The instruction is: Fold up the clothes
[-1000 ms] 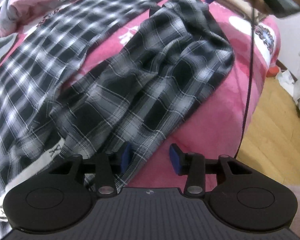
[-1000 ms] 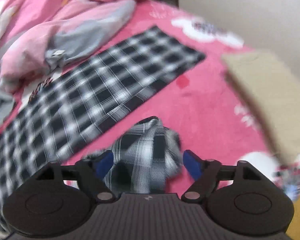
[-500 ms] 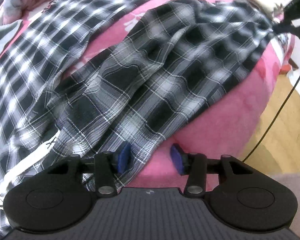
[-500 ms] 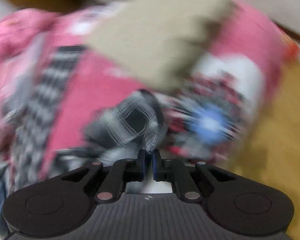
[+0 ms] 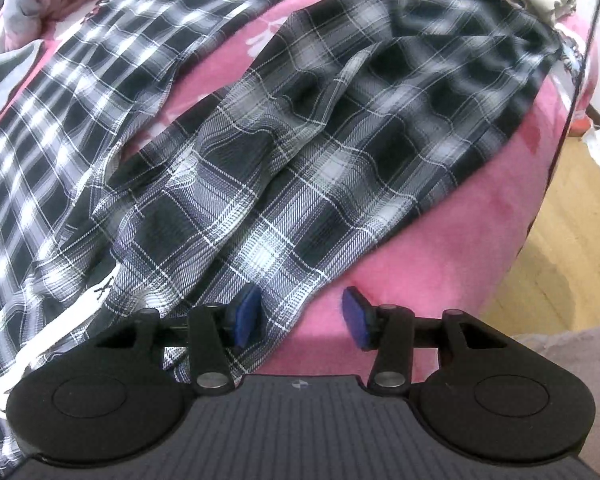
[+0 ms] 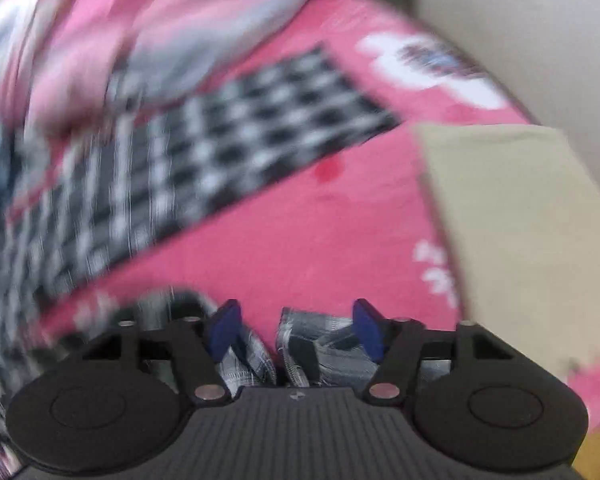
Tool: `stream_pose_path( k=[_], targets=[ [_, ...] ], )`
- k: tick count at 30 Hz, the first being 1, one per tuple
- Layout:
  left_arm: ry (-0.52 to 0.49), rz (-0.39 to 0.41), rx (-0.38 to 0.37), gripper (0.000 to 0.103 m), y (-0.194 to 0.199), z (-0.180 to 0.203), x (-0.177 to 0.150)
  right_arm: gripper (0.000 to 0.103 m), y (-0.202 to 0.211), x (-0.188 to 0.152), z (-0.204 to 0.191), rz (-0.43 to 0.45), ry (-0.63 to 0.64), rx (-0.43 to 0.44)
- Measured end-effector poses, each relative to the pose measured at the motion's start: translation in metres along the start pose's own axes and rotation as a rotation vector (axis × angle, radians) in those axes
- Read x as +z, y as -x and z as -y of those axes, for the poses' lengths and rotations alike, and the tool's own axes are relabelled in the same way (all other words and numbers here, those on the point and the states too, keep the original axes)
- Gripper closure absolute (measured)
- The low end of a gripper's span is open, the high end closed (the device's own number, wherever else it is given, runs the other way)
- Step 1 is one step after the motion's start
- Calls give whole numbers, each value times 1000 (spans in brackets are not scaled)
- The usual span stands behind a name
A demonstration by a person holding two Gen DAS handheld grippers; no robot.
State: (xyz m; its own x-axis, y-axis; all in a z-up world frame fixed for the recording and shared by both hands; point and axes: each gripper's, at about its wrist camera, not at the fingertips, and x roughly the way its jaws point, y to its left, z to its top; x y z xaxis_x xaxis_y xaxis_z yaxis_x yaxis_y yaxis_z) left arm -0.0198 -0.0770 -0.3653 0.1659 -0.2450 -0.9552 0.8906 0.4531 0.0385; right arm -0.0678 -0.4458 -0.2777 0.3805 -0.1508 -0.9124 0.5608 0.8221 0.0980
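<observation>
Black, white and grey plaid trousers (image 5: 320, 140) lie spread on the pink bedspread (image 5: 440, 248), one leg reaching to the bed's right edge. A second, bolder checked stretch (image 5: 80, 92) runs up the left. My left gripper (image 5: 302, 316) hovers over the near hem; its blue pads stand apart, with the cloth edge beside the left pad and not pinched. In the blurred right wrist view, my right gripper (image 6: 295, 330) has its jaws opening. Bunched plaid cloth (image 6: 324, 344) lies loose under and between the fingers, not pressed. The checked strip (image 6: 260, 132) lies beyond.
Pink and grey bedding (image 5: 20, 0) is heaped at the upper left. A beige folded item (image 6: 520, 220) rests on the bed at the right, near a pale wall. Wooden floor (image 5: 560, 260) lies below the bed's right edge. A black cable (image 5: 572, 92) hangs there.
My right gripper shut on the trouser end, pulled it toward the bed's right edge so the leg spread out, then opened and let go. The left gripper stayed put.
</observation>
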Motion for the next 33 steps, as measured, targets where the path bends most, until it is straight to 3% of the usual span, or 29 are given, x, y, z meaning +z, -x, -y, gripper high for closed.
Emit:
stream_pose_path(
  k=[1, 2, 3, 5, 7, 9, 11, 14, 17, 18, 21, 23, 26, 29, 31, 33],
  targets=[
    [1, 1, 1, 56, 0, -1, -1, 49, -11, 0, 0, -49, 32, -21],
    [3, 2, 2, 56, 0, -1, -1, 89, -18, -1, 5, -97, 26, -38],
    [5, 2, 3, 56, 0, -2, -2, 100, -17, -1, 14, -113, -25, -30],
    [8, 2, 4, 56, 1, -3, -3, 100, 5, -1, 33, -6, -165, 34],
    [20, 5, 7, 56, 0, -5, -4, 100, 33, -8, 55, 111, -285, 33],
    [28, 6, 8, 55, 0, -7, -6, 99, 45, -22, 83, 160, -417, -23],
    [32, 5, 8, 55, 1, -8, -6, 97, 48, -37, 111, 156, -527, -77],
    [31, -1, 4, 55, 1, -12, -7, 95, 52, -44, 131, 200, -627, -130],
    [25, -1, 1, 55, 0, -15, -8, 92, 62, -43, 130, 286, -613, -128],
    [22, 0, 0, 55, 0, -16, -8, 92, 63, -38, 124, 296, -578, -110],
    [23, -1, 3, 55, 0, -18, -10, 86, 53, -15, 84, 238, -310, 24],
    [26, -2, 8, 55, 0, -19, -10, 74, 48, -8, 46, 189, -71, 103],
    [33, 0, 16, 54, 0, -21, -12, 60, 40, -13, -23, 122, 317, 207],
    [41, 9, 26, 54, 0, -23, -15, 59, 40, -39, -78, 90, 598, 235],
    [45, 15, 33, 54, 1, -24, -17, 65, 24, -45, -94, 47, 677, 206],
    [49, 20, 38, 54, 1, -26, -18, 100, 7, -46, -101, -3, 718, 166]
  ],
)
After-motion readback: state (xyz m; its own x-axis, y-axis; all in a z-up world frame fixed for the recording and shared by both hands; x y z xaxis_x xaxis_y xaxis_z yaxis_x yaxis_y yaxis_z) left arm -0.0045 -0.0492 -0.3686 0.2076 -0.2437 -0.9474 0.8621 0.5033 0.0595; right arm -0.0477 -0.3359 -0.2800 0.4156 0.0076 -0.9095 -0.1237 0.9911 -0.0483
